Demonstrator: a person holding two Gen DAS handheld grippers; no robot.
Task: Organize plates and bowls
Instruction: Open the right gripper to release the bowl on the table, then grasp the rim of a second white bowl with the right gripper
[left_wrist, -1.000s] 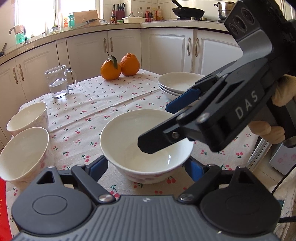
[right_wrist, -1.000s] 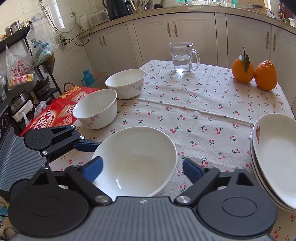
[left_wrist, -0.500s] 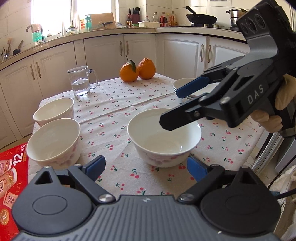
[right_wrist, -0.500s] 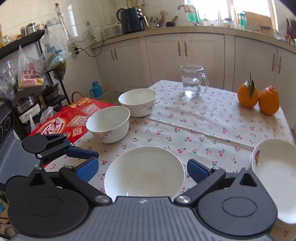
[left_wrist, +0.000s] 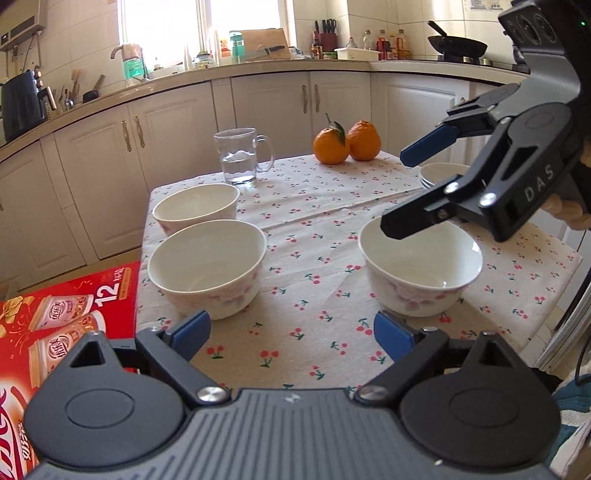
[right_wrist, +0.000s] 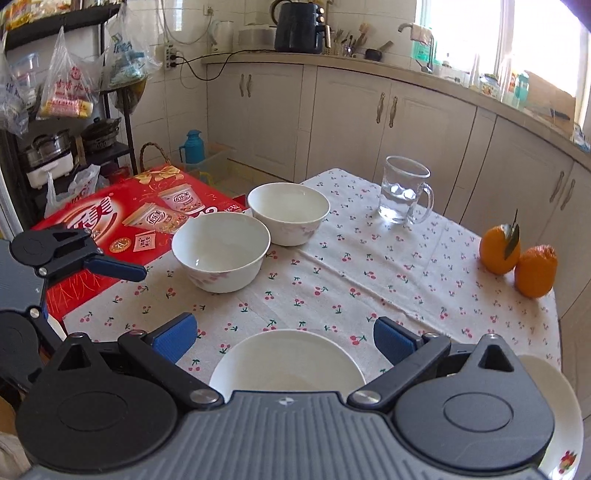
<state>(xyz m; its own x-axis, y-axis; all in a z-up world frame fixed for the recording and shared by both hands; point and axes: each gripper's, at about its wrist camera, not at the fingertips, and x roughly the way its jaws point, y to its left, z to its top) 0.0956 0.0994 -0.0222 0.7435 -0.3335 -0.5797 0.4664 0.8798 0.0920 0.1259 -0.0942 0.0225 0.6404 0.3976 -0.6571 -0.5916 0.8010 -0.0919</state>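
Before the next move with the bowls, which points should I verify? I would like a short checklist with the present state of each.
1. Left gripper open and empty: ok.
2. Right gripper open and empty: ok.
3. Near bowl upright, nothing inside: ok.
4. Two other bowls, middle bowl and far bowl, upright and side by side: ok.
5. Plates stacked: ok; their number: cannot tell.
6. Glass mug and oranges stand apart from the bowls: ok.

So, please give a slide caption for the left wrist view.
Open right gripper poised above a white floral ceramic bowl on the cherry-print tablecloth.
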